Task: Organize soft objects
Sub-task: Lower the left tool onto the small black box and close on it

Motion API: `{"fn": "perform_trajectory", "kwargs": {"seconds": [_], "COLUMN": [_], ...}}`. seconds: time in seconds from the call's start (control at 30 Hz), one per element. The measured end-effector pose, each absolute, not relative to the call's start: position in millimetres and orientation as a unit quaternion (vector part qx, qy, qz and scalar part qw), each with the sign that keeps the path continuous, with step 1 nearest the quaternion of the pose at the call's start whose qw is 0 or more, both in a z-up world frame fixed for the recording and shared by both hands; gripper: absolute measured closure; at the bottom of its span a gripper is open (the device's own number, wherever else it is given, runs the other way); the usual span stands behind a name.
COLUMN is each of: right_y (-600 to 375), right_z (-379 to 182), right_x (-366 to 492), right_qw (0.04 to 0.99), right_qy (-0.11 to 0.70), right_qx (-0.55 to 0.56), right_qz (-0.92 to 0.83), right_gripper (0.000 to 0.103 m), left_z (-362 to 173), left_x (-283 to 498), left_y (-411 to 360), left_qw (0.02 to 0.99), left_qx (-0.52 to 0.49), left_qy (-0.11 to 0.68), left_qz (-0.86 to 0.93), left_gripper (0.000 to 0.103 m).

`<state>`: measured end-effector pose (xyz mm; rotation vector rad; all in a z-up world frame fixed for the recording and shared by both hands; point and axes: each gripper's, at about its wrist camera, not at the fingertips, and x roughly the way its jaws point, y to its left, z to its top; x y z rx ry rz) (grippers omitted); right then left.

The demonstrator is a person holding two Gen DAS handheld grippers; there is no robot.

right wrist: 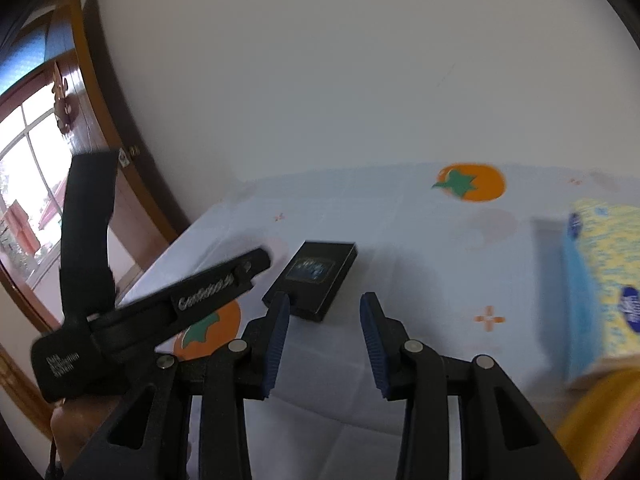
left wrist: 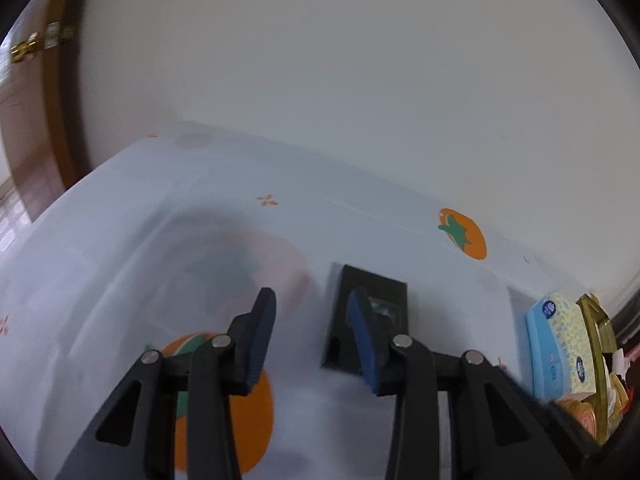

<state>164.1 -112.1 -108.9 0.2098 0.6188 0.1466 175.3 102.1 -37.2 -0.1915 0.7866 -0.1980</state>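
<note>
tissue pack (right wrist: 600,288), the soft thing to be sorted, lies at the right edge of the tablecloth (right wrist: 420,240), beside a yellow basket (left wrist: 596,344), likely its destination. left gripper (left wrist: 312,340) and right gripper (right wrist: 324,344) hover with jaws partly apart and empty, aimed towards a small black box (right wrist: 312,276) rather than the pack.

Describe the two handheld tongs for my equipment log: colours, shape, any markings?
Both the left tongs and right tongs are black plastic with paired linkage arms joined by round silver pins. Their fingers carry ribbed dark-blue pads. The right wrist view shows the left tool's body bearing white lettering too blurred to read.
</note>
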Motion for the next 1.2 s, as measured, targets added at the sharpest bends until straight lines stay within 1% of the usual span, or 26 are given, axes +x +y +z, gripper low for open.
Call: {"fn": "perform_trajectory", "kwargs": {"seconds": [0.13, 0.2, 0.47, 0.6, 0.8, 0.83, 0.87, 0.9, 0.97, 1.2], "right_y": [-106, -103, -96, -92, -92, -91, -92, -94, -99, -99], "right_z": [-117, -120, -128, -128, -126, -125, -125, -124, -124, -110], "right_x": [177, 182, 205, 212, 220, 219, 218, 217, 216, 198], "right_qw": [0.928, 0.924, 0.908, 0.906, 0.903, 0.904, 0.905, 0.905, 0.903, 0.92], "right_qy": [0.345, 0.357, 0.396, 0.399, 0.4, 0.4, 0.4, 0.401, 0.399, 0.364], "right_qx": [0.099, 0.093, 0.08, 0.079, 0.09, 0.087, 0.087, 0.09, 0.102, 0.085], "right_qz": [0.098, 0.099, 0.11, 0.119, 0.127, 0.124, 0.119, 0.115, 0.12, 0.117], "right_gripper": [0.063, 0.063, 0.063, 0.063, 0.063, 0.065, 0.072, 0.073, 0.074, 0.074], "left_z": [-46, -52, -54, -55, -59, -60, -61, -62, -63, -51], "left_x": [199, 204, 211, 219, 219, 219, 220, 220, 218, 206], "left_y": [94, 92, 81, 84, 86, 87, 85, 87, 90, 97], "left_qw": [0.893, 0.881, 0.868, 0.86, 0.861, 0.861, 0.861, 0.861, 0.861, 0.866], "left_qx": [-0.094, -0.097, -0.103, -0.118, -0.135, -0.137, -0.138, -0.141, -0.148, -0.158], "left_qy": [0.424, 0.447, 0.462, 0.472, 0.464, 0.463, 0.462, 0.461, 0.459, 0.444], "left_qz": [-0.119, -0.122, -0.148, -0.156, -0.159, -0.159, -0.161, -0.159, -0.159, -0.169], "left_gripper": [0.066, 0.068, 0.068, 0.068, 0.068, 0.068, 0.07, 0.074, 0.076, 0.076]}}
